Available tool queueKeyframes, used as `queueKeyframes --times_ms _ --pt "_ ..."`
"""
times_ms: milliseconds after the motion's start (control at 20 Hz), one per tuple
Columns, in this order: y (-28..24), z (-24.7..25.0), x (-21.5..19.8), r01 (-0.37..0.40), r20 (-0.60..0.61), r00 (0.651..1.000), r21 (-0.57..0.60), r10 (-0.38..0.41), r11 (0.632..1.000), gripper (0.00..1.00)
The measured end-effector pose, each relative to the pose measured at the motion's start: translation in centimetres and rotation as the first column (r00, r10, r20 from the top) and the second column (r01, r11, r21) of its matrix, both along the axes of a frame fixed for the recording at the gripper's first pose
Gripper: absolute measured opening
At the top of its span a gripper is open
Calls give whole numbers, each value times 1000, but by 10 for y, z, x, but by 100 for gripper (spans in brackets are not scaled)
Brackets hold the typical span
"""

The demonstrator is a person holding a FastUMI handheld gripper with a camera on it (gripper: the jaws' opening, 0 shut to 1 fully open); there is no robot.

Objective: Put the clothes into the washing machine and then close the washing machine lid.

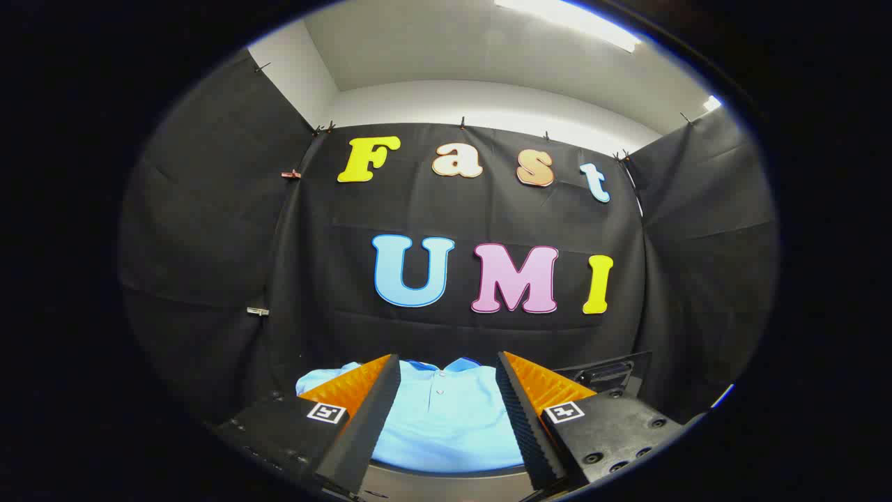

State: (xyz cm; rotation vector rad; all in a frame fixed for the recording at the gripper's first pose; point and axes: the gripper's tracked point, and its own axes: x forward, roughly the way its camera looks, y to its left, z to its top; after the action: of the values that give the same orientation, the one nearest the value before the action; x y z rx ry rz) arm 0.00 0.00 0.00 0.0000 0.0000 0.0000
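Observation:
A light blue polo shirt (446,411) with a buttoned collar lies flat just ahead of and below my fingers. My gripper (447,366) is open, with its fingers spread wide on either side of the shirt's collar and chest and nothing between them. The fingers hang above the cloth and do not press on it. A dark machine part (610,373) shows behind the right finger, beyond the shirt; whether it is the washing machine I cannot tell.
The shirt rests on a grey surface whose rounded edge (446,477) shows under the fingers. Black cloth walls close the booth behind and on both sides.

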Motion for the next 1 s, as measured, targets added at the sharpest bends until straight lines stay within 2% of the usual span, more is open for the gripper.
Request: queueKeyframes --times_ms 400,750,1000 --pt "5 6 4 -11 14 1000 -20 11 1000 88" --pt "-6 -3 19 16 -19 1000 -14 -17 1000 87" --pt "-8 -15 44 19 -114 993 41 -14 999 87"
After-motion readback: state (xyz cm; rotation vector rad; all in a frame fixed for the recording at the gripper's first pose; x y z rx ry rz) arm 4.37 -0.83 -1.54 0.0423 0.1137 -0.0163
